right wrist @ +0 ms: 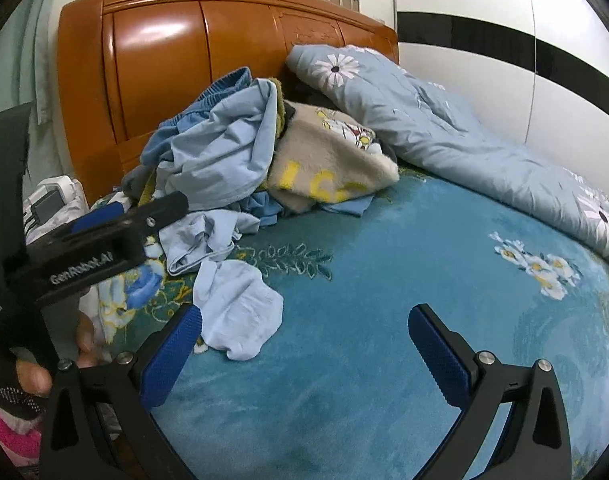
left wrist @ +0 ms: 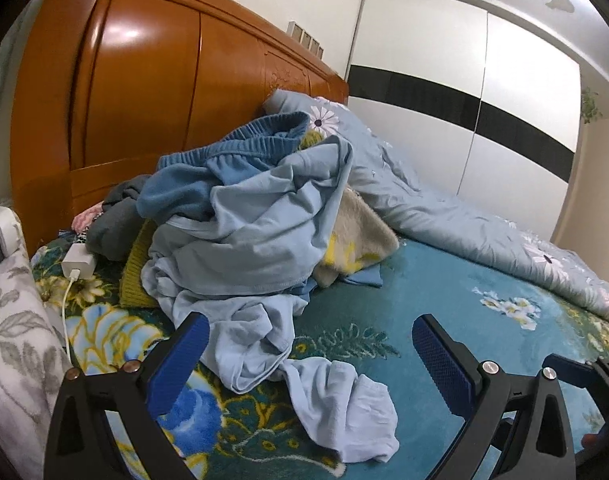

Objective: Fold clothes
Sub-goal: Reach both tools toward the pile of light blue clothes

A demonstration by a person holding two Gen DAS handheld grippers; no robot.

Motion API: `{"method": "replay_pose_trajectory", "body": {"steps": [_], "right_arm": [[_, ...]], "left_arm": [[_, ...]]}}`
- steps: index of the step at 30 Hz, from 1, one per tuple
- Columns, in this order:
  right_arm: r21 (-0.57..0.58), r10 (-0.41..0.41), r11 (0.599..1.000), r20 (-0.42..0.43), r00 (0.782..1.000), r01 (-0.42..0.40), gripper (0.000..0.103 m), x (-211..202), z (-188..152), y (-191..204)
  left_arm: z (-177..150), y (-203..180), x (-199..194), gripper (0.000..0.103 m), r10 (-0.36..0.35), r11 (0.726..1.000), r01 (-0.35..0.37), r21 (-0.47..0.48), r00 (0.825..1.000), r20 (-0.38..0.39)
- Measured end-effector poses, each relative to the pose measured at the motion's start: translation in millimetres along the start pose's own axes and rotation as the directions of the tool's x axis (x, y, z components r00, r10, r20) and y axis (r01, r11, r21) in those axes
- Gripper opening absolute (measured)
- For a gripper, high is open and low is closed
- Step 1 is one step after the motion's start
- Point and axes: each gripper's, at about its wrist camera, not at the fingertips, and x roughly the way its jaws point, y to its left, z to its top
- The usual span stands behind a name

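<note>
Left edge of the bed: a white charger block [left wrist: 78, 265] with its cable lies on the teal floral blanket [left wrist: 444, 300], close to the wooden headboard [left wrist: 144, 80]. A grey leaf-patterned cushion [left wrist: 16, 320] sits at the bed's near left corner. No containers are in view; all garments lie loose on the blanket.

Head of the bed, left of centre: a heap of clothes [left wrist: 244, 208] rests against the headboard. On top are a darker blue knit garment [left wrist: 224, 148] with ribbed band and a pale blue garment [left wrist: 264, 220], crumpled. A trailing part of the pale blue garment [left wrist: 336, 408] runs from the heap toward the near edge of the bed. A beige fleece item [right wrist: 328, 160] with yellow print lies against the right side of the heap. A mustard knit piece [left wrist: 134, 276] shows beneath the heap's left side.

Right edge of the bed: a light blue daisy-print quilt [left wrist: 444, 208] is bunched along the wardrobe [left wrist: 504, 100] side.

Left gripper [left wrist: 310, 344]: jaws spread wide, holding nothing. The trailing pale blue fabric lies between and below its fingers; contact cannot be determined.

Right gripper [right wrist: 304, 336]: jaws spread wide, holding nothing. The end of the pale blue fabric lies just inside its left finger [right wrist: 172, 356]; bare blanket fills the remainder of the gap. The left gripper's body shows at the left of this view, held by a hand [right wrist: 36, 376].
</note>
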Motion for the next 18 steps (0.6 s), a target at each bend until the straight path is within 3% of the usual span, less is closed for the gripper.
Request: {"method": "replay_pose_trajectory", "body": {"steps": [10,18], "right_arm": [[-0.043,-0.004,0.999,-0.008,1.000,0.003,0.103,-3.6,2.5,16.4],[-0.062,-0.100,0.993,-0.011,0.995,0.099,0.103,-0.5,5.3,11.1]], "left_arm": [[2.5,18.5,4.7,0.103,0.050,0.999,-0.051,-0.016,0.998,-0.027],[-1.9,31.8,21.6,0.103,0.067,0.997,-0.071,-0.043,0.994,-0.086]]}}
